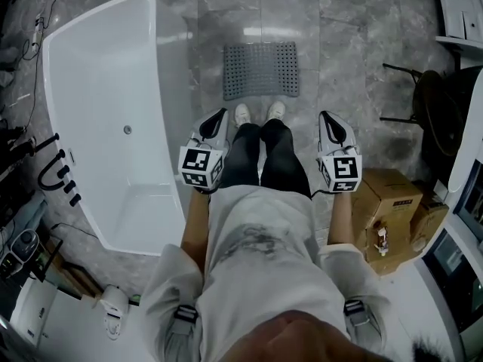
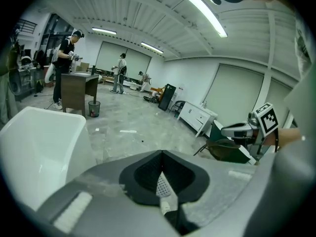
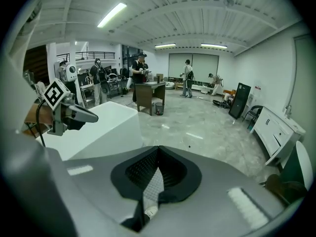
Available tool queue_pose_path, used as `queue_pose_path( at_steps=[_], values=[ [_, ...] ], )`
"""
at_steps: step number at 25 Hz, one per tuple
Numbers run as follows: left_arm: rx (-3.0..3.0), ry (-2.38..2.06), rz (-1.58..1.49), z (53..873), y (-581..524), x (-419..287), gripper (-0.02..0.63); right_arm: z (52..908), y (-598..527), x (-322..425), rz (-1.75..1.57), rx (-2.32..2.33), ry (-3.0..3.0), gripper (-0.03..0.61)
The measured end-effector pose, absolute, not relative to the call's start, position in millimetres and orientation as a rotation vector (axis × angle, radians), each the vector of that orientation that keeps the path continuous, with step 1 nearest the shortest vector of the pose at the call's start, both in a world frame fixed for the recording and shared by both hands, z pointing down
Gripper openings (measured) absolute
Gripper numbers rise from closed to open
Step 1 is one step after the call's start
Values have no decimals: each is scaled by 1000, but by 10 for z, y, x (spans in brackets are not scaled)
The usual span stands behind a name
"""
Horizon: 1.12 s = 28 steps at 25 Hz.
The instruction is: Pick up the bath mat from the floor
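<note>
The grey perforated bath mat (image 1: 260, 70) lies flat on the marble floor just beyond the person's white shoes (image 1: 258, 113). Both grippers hang in the air at knee height, short of the mat. My left gripper (image 1: 219, 115) is beside the left leg, shut with nothing in it. My right gripper (image 1: 326, 116) is beside the right leg, also shut and holding nothing. In the left gripper view the jaws (image 2: 160, 154) meet in a closed seam, and the right gripper (image 2: 237, 130) shows at the far right. The right gripper view shows its closed jaws (image 3: 157, 149). The mat appears in neither gripper view.
A white bathtub (image 1: 83, 59) stands along the left, close to the left gripper. A cardboard box (image 1: 392, 202) sits at the right, with a dark chair (image 1: 434, 104) behind it. A black tap set (image 1: 56, 172) stands by the tub. People stand far across the room (image 3: 140, 78).
</note>
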<state>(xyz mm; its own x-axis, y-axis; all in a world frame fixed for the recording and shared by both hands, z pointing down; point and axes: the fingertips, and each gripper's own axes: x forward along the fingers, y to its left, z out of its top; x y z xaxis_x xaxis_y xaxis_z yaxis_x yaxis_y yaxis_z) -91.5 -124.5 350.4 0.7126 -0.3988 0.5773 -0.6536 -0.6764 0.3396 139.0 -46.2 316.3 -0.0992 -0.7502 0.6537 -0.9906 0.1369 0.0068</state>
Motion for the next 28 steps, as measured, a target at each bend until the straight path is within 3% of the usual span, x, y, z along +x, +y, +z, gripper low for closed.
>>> queue_pose_path(
  at_steps=[28],
  values=[
    [2191, -779, 827, 5750, -1167, -641, 3, 5558, -412, 1938, 769, 1500, -1806, 2]
  ],
)
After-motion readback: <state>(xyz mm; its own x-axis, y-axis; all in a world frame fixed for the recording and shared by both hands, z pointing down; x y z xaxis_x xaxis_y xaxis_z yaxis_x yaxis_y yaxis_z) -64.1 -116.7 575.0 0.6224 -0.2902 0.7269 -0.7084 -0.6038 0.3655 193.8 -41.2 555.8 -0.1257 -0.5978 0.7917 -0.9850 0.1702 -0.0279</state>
